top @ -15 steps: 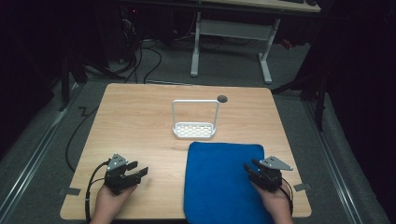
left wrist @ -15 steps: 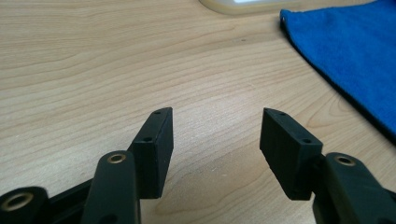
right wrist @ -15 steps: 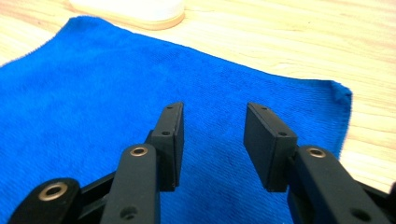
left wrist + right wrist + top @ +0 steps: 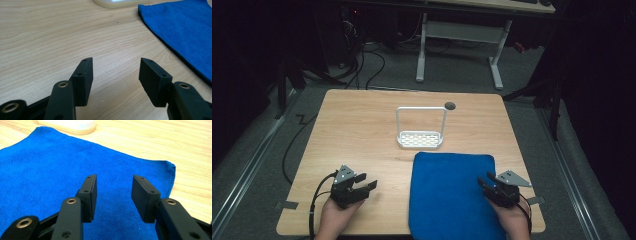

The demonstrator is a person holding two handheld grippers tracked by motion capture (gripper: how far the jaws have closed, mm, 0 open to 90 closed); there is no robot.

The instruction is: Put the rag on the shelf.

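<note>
blue cloth point(image 4: 452, 192) at table point(image 4: 362, 130) front edge, right gripper point(image 4: 486, 181) above

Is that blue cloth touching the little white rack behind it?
Cannot tell. In the high view the blue cloth reaches right up to the white rack, but neither contact nor a gap shows plainly.

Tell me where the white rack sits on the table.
In the high view the white rack stands upright near the table's middle, just beyond the far edge of the blue cloth, with a small dark hole behind its right post.
</note>
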